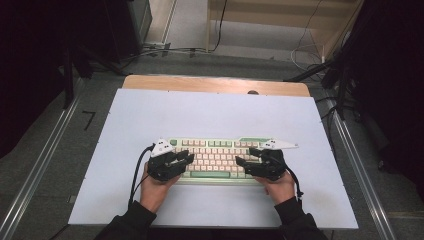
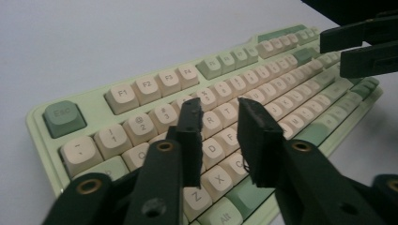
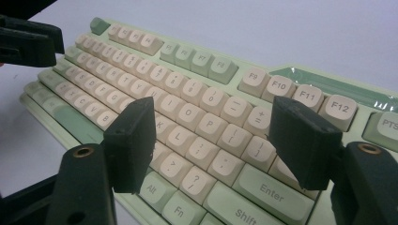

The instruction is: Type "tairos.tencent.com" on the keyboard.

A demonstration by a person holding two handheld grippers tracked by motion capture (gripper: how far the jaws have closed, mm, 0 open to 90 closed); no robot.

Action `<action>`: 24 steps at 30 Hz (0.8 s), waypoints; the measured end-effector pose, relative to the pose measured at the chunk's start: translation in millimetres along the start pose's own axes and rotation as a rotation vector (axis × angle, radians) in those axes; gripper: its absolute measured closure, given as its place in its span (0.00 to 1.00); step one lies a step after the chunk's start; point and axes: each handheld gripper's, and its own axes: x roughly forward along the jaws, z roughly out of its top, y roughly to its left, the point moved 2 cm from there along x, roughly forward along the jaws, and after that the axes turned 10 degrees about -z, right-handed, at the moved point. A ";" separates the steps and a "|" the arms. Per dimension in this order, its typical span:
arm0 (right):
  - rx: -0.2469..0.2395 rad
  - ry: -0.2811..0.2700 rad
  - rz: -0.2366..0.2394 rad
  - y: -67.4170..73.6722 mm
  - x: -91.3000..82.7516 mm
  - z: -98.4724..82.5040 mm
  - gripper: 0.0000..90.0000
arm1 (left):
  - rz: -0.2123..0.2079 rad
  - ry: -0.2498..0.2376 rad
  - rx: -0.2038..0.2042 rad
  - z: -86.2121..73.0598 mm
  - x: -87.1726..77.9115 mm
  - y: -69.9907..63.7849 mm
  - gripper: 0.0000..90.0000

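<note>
I have one keyboard (image 1: 215, 159) in front of me, lying flat on the pale mat (image 1: 210, 112) that covers the table, close to the near edge and about midway between the left and right edges. Over it I hold two sets of tongs, one in each hand.

My left tongs (image 2: 220, 136) hang above the left end of the letter rows, around the E, D and F keys. Their jaws stand a narrow gap apart with nothing between them; the pads press on no key that I can see. My right tongs (image 3: 220, 140) hover over the right end, roughly above the L, P and bracket keys, with the jaws spread wide and holding nothing.

What could go wrong, as I judge it: the wide right jaws span several keys at once, so coming down as they are I could strike two or three keys instead of one. The left jaws, nearly together, could slip between neighbouring caps and catch or lever one up. The keyboard seems to rest loose on the smooth mat, so a slanted push from either side might slide it toward the far edge or twist it. The tips of my two tongs point toward each other over the middle rows; reaching inward with both, they could knock together.

Count: one keyboard, two tongs, one mat.
</note>
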 end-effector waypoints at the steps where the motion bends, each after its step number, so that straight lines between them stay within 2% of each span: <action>1: -0.001 -0.001 0.000 0.4 -0.4 0.2 0.34 | -0.008 0.005 0.001 -0.2 0.3 -0.5 0.88; 5: -0.005 -0.001 0.005 2.1 -0.7 0.4 0.35 | -0.039 0.026 0.008 -1.6 3.8 -3.5 1.00; 13: -0.007 0.001 0.004 2.6 -0.3 0.2 0.35 | -0.057 0.054 0.022 -3.7 9.7 -6.7 1.00; 24: -0.013 0.006 0.008 4.1 0.7 -0.2 0.36 | -0.046 0.104 0.029 -8.9 19.3 -7.1 1.00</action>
